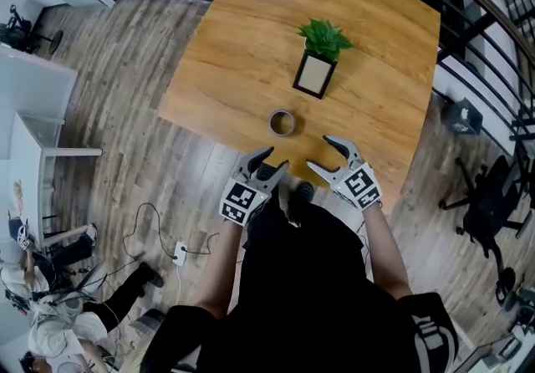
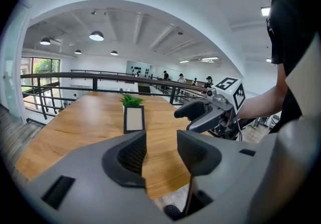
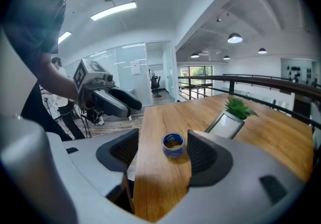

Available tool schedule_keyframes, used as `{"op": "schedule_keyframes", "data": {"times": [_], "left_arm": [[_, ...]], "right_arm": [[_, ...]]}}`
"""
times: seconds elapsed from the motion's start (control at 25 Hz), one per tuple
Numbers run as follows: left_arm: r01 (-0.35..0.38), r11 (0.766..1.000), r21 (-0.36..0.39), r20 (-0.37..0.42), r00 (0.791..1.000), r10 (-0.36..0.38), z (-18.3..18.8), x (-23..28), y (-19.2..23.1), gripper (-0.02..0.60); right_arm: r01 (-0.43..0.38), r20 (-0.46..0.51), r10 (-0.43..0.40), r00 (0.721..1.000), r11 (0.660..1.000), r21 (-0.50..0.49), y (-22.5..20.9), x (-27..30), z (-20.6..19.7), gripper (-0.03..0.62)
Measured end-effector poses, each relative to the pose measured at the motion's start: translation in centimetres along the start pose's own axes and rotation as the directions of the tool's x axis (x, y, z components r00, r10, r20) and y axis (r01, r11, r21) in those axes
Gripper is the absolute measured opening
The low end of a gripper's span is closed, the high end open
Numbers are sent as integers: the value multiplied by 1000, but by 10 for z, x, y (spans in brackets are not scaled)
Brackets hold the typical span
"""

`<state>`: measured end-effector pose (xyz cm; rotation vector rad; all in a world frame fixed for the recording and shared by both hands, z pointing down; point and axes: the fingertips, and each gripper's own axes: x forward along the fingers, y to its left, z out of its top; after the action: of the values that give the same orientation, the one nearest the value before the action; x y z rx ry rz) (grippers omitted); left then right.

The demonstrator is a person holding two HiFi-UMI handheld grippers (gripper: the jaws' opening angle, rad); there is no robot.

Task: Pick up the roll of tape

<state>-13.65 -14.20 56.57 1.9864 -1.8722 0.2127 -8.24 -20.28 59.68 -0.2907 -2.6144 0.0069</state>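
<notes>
The roll of tape (image 1: 282, 122) lies flat on the wooden table (image 1: 234, 53), close to its near edge. In the right gripper view it is a blue roll (image 3: 173, 145) lined up between the open jaws, a little beyond their tips. My right gripper (image 1: 319, 153) hovers over the near edge, just right of the tape. My left gripper (image 1: 272, 159) is open beside it, just off the edge. The left gripper view shows empty jaws (image 2: 160, 150) and does not show the tape. Neither gripper holds anything.
A small green plant in a black square pot (image 1: 318, 62) stands behind the tape, mid-table. A black railing (image 1: 468, 37) runs round the table's far side and right. Cables (image 1: 159, 233) lie on the floor at the left, and an office chair (image 1: 489, 196) stands at the right.
</notes>
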Motion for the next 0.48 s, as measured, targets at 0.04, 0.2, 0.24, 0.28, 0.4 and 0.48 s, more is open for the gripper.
{"op": "schedule_keyframes", "data": {"times": [0.04, 0.2, 0.24, 0.28, 0.4, 0.48], "left_arm": [[7, 1000, 0, -2, 1000, -7, 0, 2, 1, 202], [52, 999, 12, -21, 998, -51, -3, 12, 7, 202], [60, 998, 15, -27, 998, -59, -5, 14, 9, 202], [64, 998, 15, -31, 998, -63, -8, 17, 12, 202], [84, 996, -1, -49, 995, -84, -16, 20, 21, 202], [101, 995, -5, -60, 993, -101, -21, 22, 26, 202]], "right_arm": [[4, -8, -4, 1000, 1000, 4, -1, 0, -1, 308], [30, -18, -30, 999, 999, 17, -4, 3, 0, 307], [35, -11, -35, 999, 999, 19, -4, 4, 2, 307], [40, -7, -40, 999, 999, 22, -4, 5, 3, 307], [62, -13, -61, 998, 997, 40, -4, 7, 4, 307], [81, -25, -79, 997, 995, 57, -5, 7, 1, 305]]}}
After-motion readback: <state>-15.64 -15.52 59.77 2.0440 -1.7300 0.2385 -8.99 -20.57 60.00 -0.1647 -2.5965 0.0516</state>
